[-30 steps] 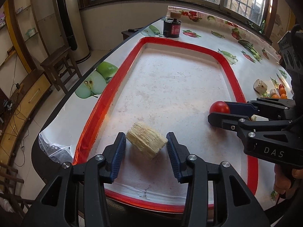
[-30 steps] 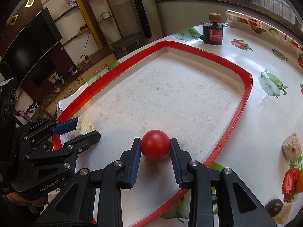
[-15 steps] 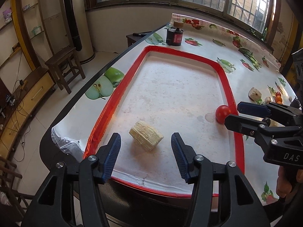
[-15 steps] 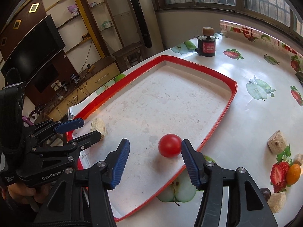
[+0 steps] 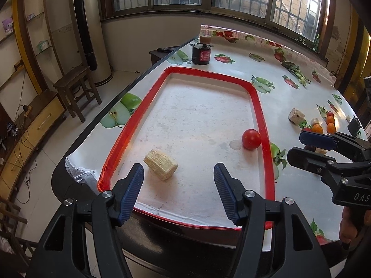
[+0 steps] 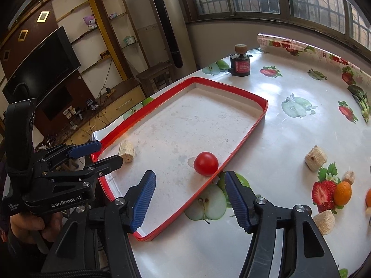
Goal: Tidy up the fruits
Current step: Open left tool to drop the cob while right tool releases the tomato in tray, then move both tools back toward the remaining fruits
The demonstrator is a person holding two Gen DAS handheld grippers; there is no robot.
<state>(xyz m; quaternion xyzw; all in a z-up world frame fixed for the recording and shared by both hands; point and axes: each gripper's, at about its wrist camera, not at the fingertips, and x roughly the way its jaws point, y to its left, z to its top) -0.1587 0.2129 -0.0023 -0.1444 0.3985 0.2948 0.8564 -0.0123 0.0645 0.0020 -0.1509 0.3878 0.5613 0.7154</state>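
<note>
My left tool point(image 5: 178, 185) and my right tool point(image 6: 189, 199) have both just been opening, and each now stands with its jaws wide apart and nothing between them. A second ago the right tool's pads were against the tomato point(image 6: 206, 163) and the left tool's pads flanked the pale corn-like chunk point(image 5: 161, 164). Both items now lie released inside the red-rimmed tray point(image 5: 259, 106), and both tools have drawn back towards the near edge.

Judgement: two placements are complete; the next step is to fetch more pieces from the loose group on the counter point(image 6: 289, 139) to the right.

Positions: the tomato rests near the tray's right rim, close to it or touching; I cannot tell which. The chunk lies at the near left of the tray, apart from the rim.

Remaining items: a pale chunk point(image 6: 315, 161), a small orange fruit point(image 6: 342, 193) and another pale chunk point(image 6: 324, 221) lie well right of the tray.

Clearance: the tray floor beyond the two items is bare. The raised rim is an obstacle to any low sweep in or out. The counter's near and left edges run just beside the tray, so I judge the tomato, which looks ready to roll, to be the main hazard. A dark jar point(image 5: 201, 53) stands beyond the far rim, well clear.
</note>
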